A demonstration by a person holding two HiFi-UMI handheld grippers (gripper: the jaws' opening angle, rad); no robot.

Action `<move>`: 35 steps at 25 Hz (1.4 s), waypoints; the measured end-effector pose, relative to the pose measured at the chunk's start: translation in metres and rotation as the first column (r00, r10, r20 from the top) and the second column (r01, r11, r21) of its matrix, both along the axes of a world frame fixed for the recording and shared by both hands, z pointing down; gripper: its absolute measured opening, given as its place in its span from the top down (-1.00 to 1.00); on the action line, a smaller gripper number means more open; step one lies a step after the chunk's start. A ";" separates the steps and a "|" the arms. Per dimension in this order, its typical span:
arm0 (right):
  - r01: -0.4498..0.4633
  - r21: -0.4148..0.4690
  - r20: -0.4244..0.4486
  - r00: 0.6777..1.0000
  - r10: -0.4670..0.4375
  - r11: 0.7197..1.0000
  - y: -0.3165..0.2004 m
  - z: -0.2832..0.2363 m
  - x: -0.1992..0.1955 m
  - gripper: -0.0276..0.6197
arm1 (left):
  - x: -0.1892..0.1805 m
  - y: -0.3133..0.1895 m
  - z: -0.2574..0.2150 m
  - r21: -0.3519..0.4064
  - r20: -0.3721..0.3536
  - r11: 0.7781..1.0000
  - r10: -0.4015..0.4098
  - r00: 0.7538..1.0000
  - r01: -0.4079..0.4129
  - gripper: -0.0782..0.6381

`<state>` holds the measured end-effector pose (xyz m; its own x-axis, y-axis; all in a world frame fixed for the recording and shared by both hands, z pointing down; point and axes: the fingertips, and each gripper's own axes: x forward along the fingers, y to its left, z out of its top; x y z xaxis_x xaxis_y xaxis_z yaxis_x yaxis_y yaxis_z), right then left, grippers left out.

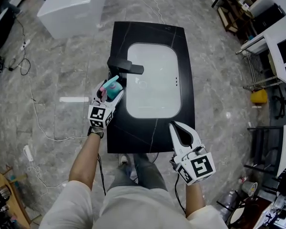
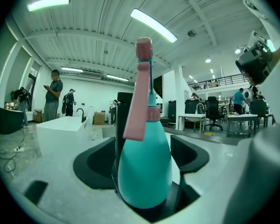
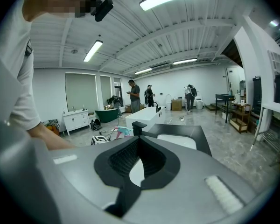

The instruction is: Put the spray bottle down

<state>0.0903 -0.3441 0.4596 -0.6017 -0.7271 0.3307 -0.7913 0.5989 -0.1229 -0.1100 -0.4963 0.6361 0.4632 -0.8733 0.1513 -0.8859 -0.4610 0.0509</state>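
Reading from the left, my left tool stands wide, pads just clear of the teal spray bottle; the bottle stands upright between them at the black table's left edge; the black faucet sits just ahead of that tool, the white basin to its right; my right tool, well right of the bottle, has its tips together on nothing.

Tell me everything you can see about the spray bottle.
The spray bottle has a rounded teal body, plastic by its look, and a pink collar, trigger and nozzle head. It stands upright at the left edge of the black counter beside the faucet, between the open jaws of the left hand-held gripper; a gap shows on one side. Its base is hidden.
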 end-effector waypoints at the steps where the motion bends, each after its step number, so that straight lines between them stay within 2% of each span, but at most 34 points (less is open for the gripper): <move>1: 0.000 0.002 0.001 1.000 0.000 1.000 0.001 0.000 -0.001 0.90 | -0.001 0.002 0.000 -0.004 0.007 1.000 0.004 1.000 -0.004 -0.25; 14: -0.009 0.049 0.000 1.000 0.009 0.999 0.040 -0.015 -0.007 0.90 | -0.012 0.056 -0.008 -0.026 0.074 0.999 0.035 0.997 -0.033 -0.24; 20: -0.028 0.085 -0.006 1.000 0.028 0.996 0.061 -0.027 -0.008 0.90 | -0.023 0.091 -0.023 -0.008 0.090 0.999 0.040 0.995 -0.039 -0.18; 26: -0.053 0.113 0.003 0.999 0.053 0.992 0.081 -0.044 -0.007 0.90 | -0.028 0.123 -0.054 0.024 0.099 0.999 0.043 0.994 -0.046 -0.03; 31: -0.060 0.139 0.014 0.998 0.058 0.988 0.097 -0.059 -0.018 0.90 | -0.027 0.150 -0.089 0.067 0.094 0.995 0.069 0.993 -0.076 0.01; 35: -0.063 0.159 0.009 0.998 0.063 0.985 0.110 -0.069 -0.023 0.90 | -0.021 0.172 -0.113 0.062 0.080 0.993 0.096 0.992 -0.101 0.18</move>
